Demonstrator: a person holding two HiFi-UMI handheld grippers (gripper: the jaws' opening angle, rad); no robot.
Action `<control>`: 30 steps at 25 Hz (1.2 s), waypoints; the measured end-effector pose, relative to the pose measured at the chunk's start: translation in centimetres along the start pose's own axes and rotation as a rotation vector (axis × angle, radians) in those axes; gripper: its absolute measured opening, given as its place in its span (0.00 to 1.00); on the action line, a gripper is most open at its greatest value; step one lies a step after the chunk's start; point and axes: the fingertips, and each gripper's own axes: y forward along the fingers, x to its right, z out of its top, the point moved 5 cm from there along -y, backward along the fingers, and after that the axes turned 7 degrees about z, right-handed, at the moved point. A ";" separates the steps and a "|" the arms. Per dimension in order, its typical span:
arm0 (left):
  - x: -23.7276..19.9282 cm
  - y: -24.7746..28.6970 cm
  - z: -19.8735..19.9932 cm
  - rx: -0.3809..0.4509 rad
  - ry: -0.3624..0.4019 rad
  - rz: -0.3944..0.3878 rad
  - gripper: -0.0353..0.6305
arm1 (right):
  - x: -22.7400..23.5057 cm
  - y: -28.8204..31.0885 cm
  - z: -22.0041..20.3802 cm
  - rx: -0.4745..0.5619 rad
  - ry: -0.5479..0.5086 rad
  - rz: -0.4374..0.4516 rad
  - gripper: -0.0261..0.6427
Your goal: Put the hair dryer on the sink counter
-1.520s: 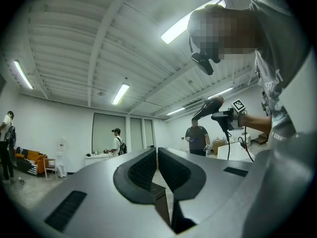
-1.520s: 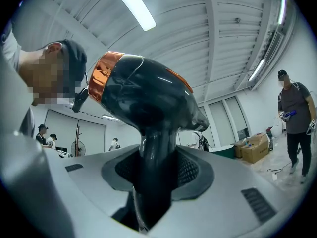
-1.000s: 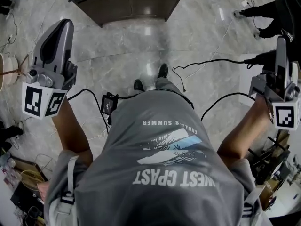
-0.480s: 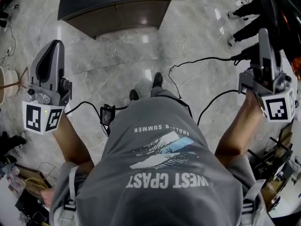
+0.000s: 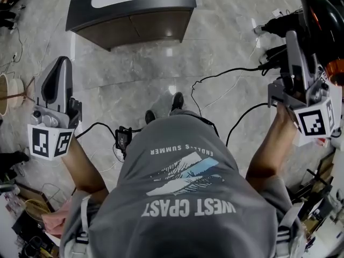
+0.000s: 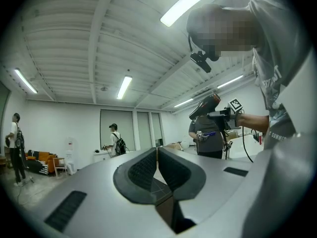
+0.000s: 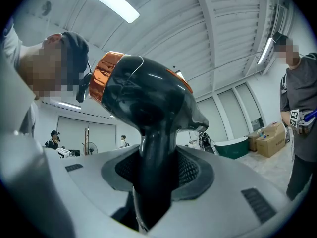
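Note:
A black hair dryer [image 7: 143,103] with a copper ring stands upright, its handle clamped between the jaws of my right gripper [image 7: 156,167]. In the head view the right gripper [image 5: 293,39] is held up at the right, with the hair dryer [image 5: 317,9] above it. The dark sink counter [image 5: 134,26] with its white basin lies ahead at the top of that view, across bare floor. My left gripper [image 5: 61,63] is raised at the left. Its jaws are pressed together on nothing [image 6: 157,155]. The left gripper view also shows the hair dryer [image 6: 205,105] off to the right.
Black cables [image 5: 226,79] trail over the grey marble floor near my feet. Another person [image 7: 299,108] stands close on the right; their feet [image 5: 279,23] show in the head view. Boxes and clutter [image 5: 27,224] sit at the lower left, and more people stand far off.
The sink counter has come further into the head view as I stepped toward it. The right gripper has swung inward and the hair dryer now shows there. The left gripper sits lower.

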 end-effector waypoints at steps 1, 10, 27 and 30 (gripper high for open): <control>0.2 -0.1 0.0 0.000 0.003 0.008 0.09 | 0.1 0.0 -0.1 0.001 -0.001 0.010 0.30; 0.1 -2.9 2.2 0.012 0.021 0.060 0.09 | -1.6 1.7 1.3 0.002 -0.003 0.076 0.30; 0.6 -3.1 2.1 0.038 0.003 0.037 0.09 | -4.0 2.9 2.1 -0.021 -0.037 0.109 0.30; 0.7 -2.5 2.1 0.052 -0.007 0.019 0.09 | -4.5 3.1 2.2 -0.035 -0.047 0.108 0.30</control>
